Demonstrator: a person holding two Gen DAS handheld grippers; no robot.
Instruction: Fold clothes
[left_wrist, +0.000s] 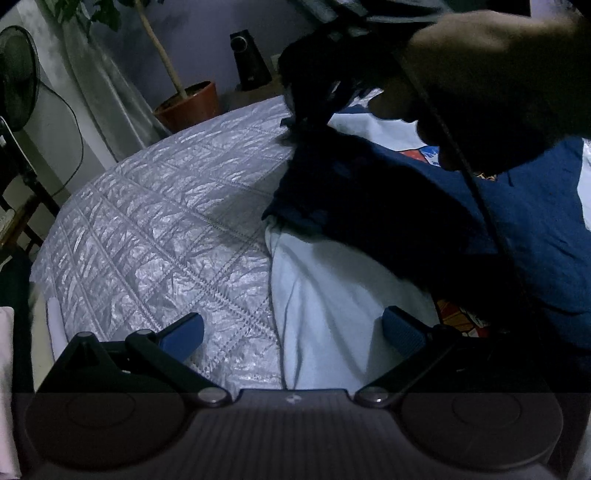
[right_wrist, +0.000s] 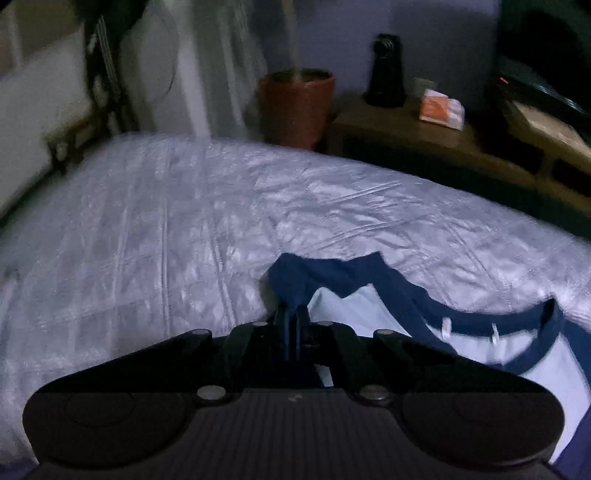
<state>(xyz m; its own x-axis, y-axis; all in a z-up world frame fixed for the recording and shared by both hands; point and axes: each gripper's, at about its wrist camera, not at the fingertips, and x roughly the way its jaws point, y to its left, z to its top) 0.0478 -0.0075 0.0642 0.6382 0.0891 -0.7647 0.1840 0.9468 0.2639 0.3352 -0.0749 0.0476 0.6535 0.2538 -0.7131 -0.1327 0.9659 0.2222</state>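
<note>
A white T-shirt with navy sleeves and a navy collar lies on a quilted silver bedspread. My left gripper is open, its blue pads astride the shirt's white side edge, low over the bed. My right gripper is shut on the navy sleeve and holds it up over the shirt's white body. In the left wrist view the right gripper and the hand holding it hang above the lifted navy sleeve. The navy collar shows to the right.
A potted plant in a terracotta pot stands past the far bed edge. A black speaker and an orange packet sit on a wooden side table. A fan stands at the left.
</note>
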